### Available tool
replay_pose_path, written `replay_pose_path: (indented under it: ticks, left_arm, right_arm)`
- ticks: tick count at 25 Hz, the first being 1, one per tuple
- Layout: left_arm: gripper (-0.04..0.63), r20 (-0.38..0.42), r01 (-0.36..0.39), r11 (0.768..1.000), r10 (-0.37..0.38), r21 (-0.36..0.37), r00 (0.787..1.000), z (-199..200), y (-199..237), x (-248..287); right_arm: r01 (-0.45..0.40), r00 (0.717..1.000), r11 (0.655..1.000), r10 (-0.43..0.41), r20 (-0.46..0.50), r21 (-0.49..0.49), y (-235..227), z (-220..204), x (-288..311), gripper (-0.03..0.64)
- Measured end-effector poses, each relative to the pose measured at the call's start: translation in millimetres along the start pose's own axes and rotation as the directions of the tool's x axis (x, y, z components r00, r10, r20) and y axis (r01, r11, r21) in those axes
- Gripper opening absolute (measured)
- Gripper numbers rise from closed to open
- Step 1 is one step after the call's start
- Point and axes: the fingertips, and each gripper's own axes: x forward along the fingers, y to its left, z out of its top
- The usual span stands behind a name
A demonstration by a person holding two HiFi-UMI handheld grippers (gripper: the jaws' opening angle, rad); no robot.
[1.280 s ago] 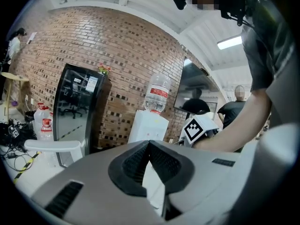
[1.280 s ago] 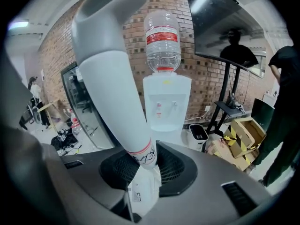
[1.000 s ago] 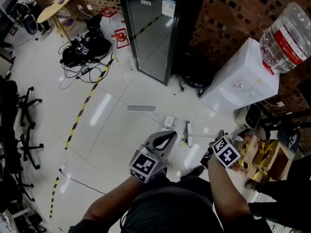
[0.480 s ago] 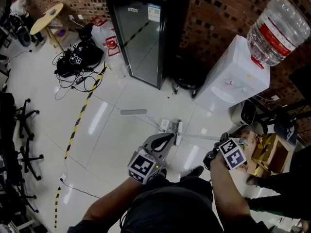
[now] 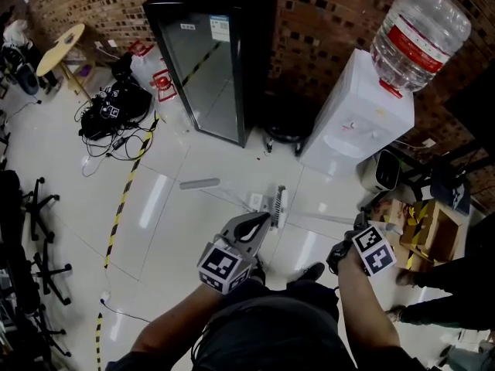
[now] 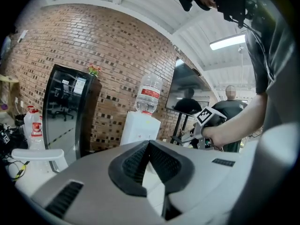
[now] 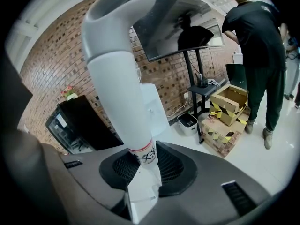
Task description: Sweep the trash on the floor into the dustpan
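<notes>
Gripping the white broom handle [image 7: 119,93] crosswise, the right tongs [image 7: 144,165] are clamped tight on it a little below its looped top end, at near right. At near centre the left tongs [image 6: 149,146] have jaws together at the tips, with only a thin pale sliver in the slit behind them. The thin handle [image 5: 232,197] of the grey dustpan [image 5: 199,183] runs back toward these jaws, but the tongs' own body hides the meeting point, so can't tell if it is held. Just beyond the left tongs' tips the broom head [image 5: 280,205] is down at the white tiled floor [image 5: 170,230]. A small white scrap of trash [image 5: 257,201] lies just beside it on the left, not in the pan. The dustpan is further left and a bit farther out, apart from the scrap, and shows as a flat narrow bar. A yellow-black tape line [image 5: 128,188] runs along the floor left of that. Taped cardboard boxes [image 5: 429,234] sit at right, with another person [image 7: 255,46] in dark clothes beside them. Farther out: black glass-door fridge [image 5: 209,60] centre-left, water dispenser [image 5: 352,114] with its bottle [image 5: 418,29] to the right, cable tangle [image 5: 108,110] far left, and a brick wall [image 5: 325,22] behind all.
</notes>
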Motion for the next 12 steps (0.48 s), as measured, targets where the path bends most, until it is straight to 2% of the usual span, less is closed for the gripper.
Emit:
replay_pose_path:
  ticks: [4, 12]
  left_arm:
    - [0.006, 0.007, 0.018, 1.0, -0.018, 0.005, 1.0, 7, -11, 7]
    - [0.006, 0.025, 0.036, 0.998, -0.037, 0.043, 0.999, 32, -49, 37]
  right_arm:
    - [-0.03, 0.999, 0.999, 0.031, 0.035, -0.024, -6, 18, -13, 0.104]
    - [-0.113, 0.982, 0.978, 0.136, 0.13, -0.174, -13, 79, -33, 0.103]
